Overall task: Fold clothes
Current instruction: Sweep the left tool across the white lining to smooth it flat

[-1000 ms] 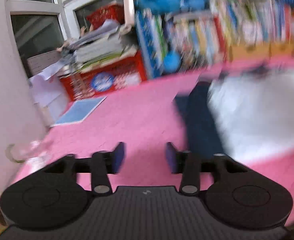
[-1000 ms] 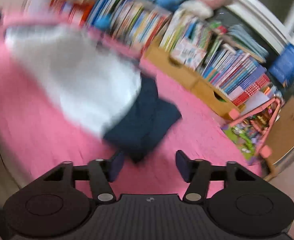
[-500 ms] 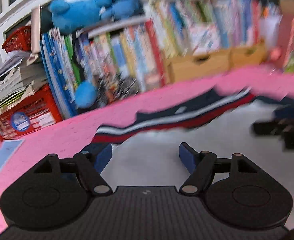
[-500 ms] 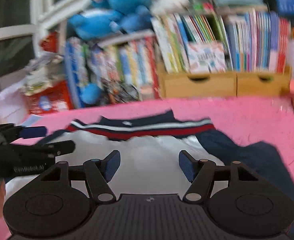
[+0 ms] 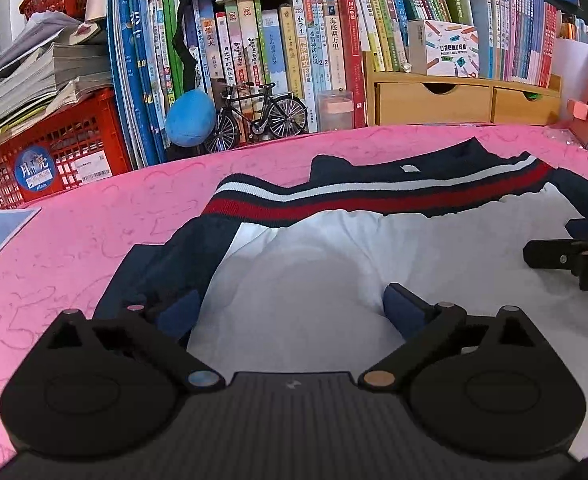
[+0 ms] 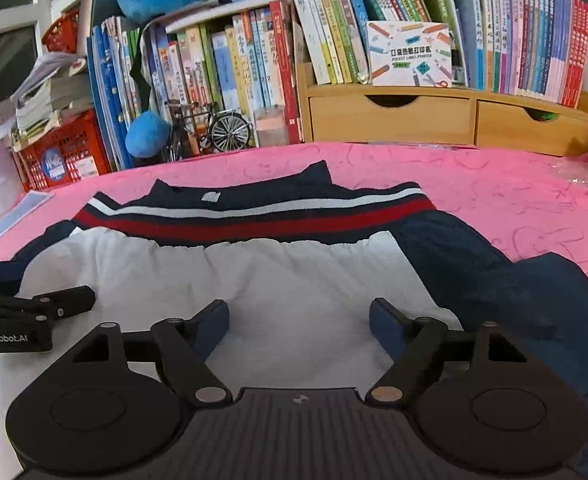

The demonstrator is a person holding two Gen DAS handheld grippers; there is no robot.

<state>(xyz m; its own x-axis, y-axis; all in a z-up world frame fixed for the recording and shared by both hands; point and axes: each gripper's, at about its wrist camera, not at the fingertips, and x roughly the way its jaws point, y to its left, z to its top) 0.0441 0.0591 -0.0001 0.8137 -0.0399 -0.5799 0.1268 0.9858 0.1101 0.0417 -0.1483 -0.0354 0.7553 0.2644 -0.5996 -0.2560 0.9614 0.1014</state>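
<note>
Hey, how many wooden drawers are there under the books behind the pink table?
2. The left drawer sits below the box printed with pencils; the right drawer is beside it, toward the pink table's right edge. More may lie out of view.

A white garment (image 6: 285, 280) with navy sleeves and red-white stripes, apparently knit, lies on a pink tablecloth (image 6: 514, 184).
</note>
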